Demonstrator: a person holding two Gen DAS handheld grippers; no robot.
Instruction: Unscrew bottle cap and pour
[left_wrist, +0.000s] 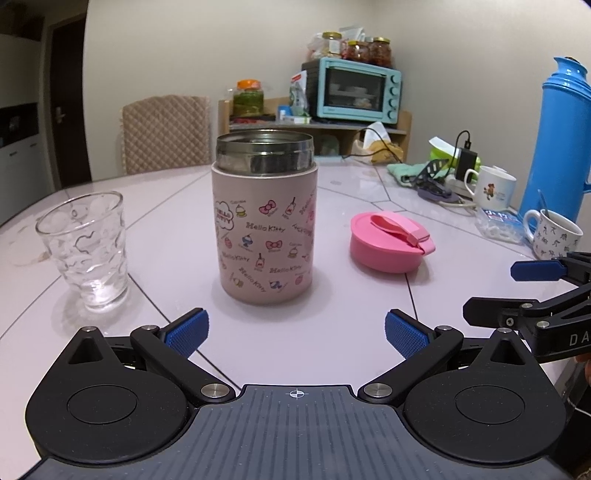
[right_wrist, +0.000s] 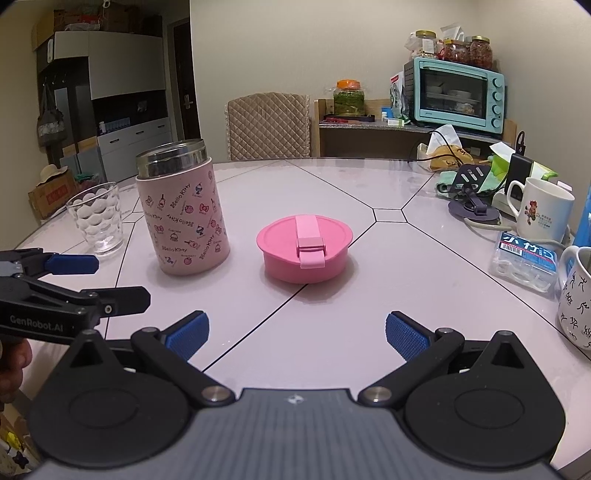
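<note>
Pink flask (left_wrist: 265, 221) stands upright and uncapped, steel mouth open, toward the middle of the table (left_wrist: 332, 325), straight ahead of the left gripper (left_wrist: 296, 330). Its 2 blue pads (left_wrist: 187, 328) are spread wide, holding nothing, short of the flask. Pink cap (right_wrist: 304, 248) lies flat just beside the flask, dead ahead of the right gripper (right_wrist: 297, 332), likewise spread and unloaded. Glass tumbler (left_wrist: 85, 251) near the left edge. Both grippers held low and level, side by side.

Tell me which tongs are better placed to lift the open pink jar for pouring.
Left. The left tongs, open, face the pink Hello Kitty steel jar head-on. The right tongs, also open, face the pink lid instead.
</note>
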